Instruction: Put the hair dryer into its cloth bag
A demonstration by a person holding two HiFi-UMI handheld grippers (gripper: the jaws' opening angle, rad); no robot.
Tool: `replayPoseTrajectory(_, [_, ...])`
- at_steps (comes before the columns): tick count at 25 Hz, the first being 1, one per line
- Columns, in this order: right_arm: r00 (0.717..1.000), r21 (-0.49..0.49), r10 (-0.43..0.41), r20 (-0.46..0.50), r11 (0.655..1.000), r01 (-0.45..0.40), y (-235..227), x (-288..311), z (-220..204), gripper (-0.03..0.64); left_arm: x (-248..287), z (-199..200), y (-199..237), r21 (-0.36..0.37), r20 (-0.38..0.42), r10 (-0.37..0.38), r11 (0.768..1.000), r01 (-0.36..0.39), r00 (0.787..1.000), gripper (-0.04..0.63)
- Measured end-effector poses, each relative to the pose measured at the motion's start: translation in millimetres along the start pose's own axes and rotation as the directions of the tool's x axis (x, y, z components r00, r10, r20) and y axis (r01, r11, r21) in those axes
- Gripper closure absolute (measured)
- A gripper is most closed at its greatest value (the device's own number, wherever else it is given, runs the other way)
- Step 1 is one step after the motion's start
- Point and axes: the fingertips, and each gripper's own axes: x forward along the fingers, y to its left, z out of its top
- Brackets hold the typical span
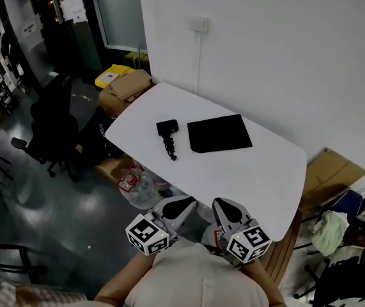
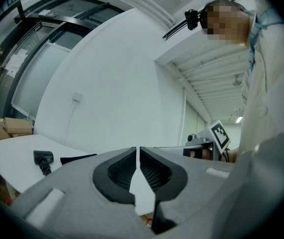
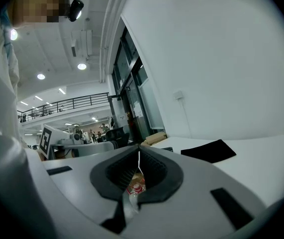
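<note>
A black hair dryer (image 1: 167, 129) lies on the white table (image 1: 259, 171), its coiled cord trailing toward me. Just to its right the black cloth bag (image 1: 219, 133) lies flat. Both grippers are held close to my body at the table's near edge, well short of either object. My left gripper (image 1: 185, 201) is shut with nothing in it, and so is my right gripper (image 1: 224, 203). In the left gripper view the shut jaws (image 2: 138, 148) point level past the hair dryer (image 2: 43, 157) and the bag (image 2: 77, 158). From the right gripper (image 3: 139, 148) the bag (image 3: 209, 151) shows ahead to the right.
Cardboard boxes (image 1: 128, 87) and a yellow box (image 1: 112, 75) sit beyond the table's far left end. A black office chair (image 1: 51, 123) stands at the left. A plastic bag with bottles (image 1: 136, 181) lies under the table's near edge. A white wall (image 1: 284, 56) runs behind the table.
</note>
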Motion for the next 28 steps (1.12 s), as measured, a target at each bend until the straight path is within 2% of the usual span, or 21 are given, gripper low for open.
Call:
replayPoseTrajectory(6, [1.0,-0.006,-0.011,0.001,1.0,0.011,-14.8,44.3,5.2,0.598,7.2,-1.4,47.5,-0.017,-0.004,0.011,1.0,-0.011,1.0,0.586])
replayPoseTrajectory(15, [1.0,-0.029,-0.028,-0.014,0.999,0.027,-51.5,149.5,17.2,0.6,37.7,5.1,169.4,-0.04,-0.036,-0.005,0.999,0.004,0.999,0.584])
replayPoseTrajectory(21, [0.997,-0.003,-0.037,-0.074,0.999,0.037,-67.4,206.9,5.4,0.6,50.0,-1.9,232.4,-0.088,-0.063,-0.016,0.996,0.011,0.998,0.584])
replayPoseTrajectory(28, [0.989,0.007,-0.081,-0.122,0.997,0.082,-85.5,255.1,2.8,0.6,55.4,-13.2,283.9,-0.171,-0.08,-0.024,0.985,0.01,0.996,0.584])
